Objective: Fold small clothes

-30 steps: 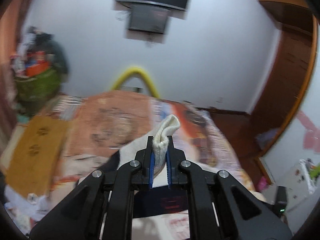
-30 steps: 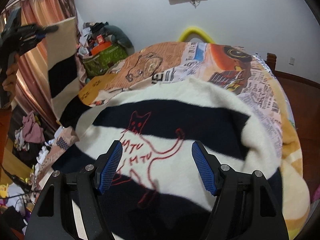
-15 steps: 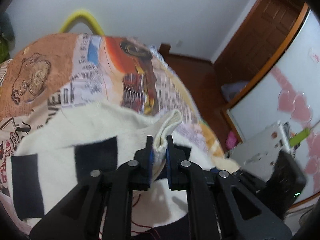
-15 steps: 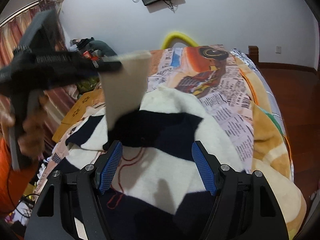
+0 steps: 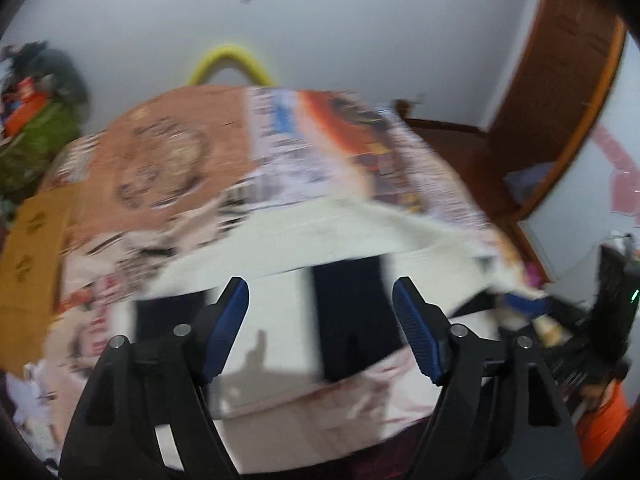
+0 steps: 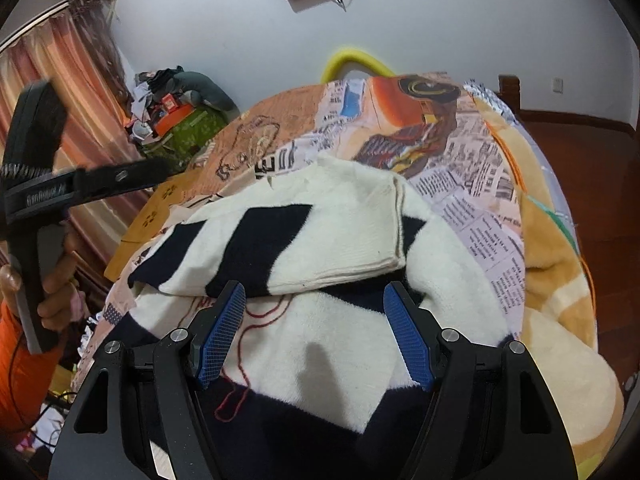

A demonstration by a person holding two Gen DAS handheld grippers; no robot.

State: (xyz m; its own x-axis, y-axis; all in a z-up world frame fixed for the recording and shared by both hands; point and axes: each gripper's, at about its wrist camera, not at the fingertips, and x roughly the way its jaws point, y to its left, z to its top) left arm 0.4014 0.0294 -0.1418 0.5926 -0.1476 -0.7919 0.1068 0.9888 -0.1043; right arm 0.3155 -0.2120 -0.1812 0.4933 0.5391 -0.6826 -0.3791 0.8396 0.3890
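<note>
A cream sweater with dark navy stripes and a red line drawing (image 6: pixel 340 344) lies on the bed; it also shows, blurred, in the left wrist view (image 5: pixel 320 280). One sleeve (image 6: pixel 304 236) is folded across the body. My right gripper (image 6: pixel 314 332) is open and empty, just above the sweater's lower part. My left gripper (image 5: pixel 320 320) is open and empty, held above the sweater. In the right wrist view its body (image 6: pixel 36 192) shows at the left in a hand.
The bed carries a newspaper-print blanket (image 6: pixel 472 184) with orange patches. A yellow arch (image 6: pixel 352 60) stands behind the bed. A pile of clutter (image 6: pixel 176 108) sits at the back left by curtains. A wooden door (image 5: pixel 560 80) is at the right.
My left gripper has let go of the cream sleeve and opened; the sleeve now lies folded across the sweater. The left gripper has pulled back to the left. My right gripper stayed open.
</note>
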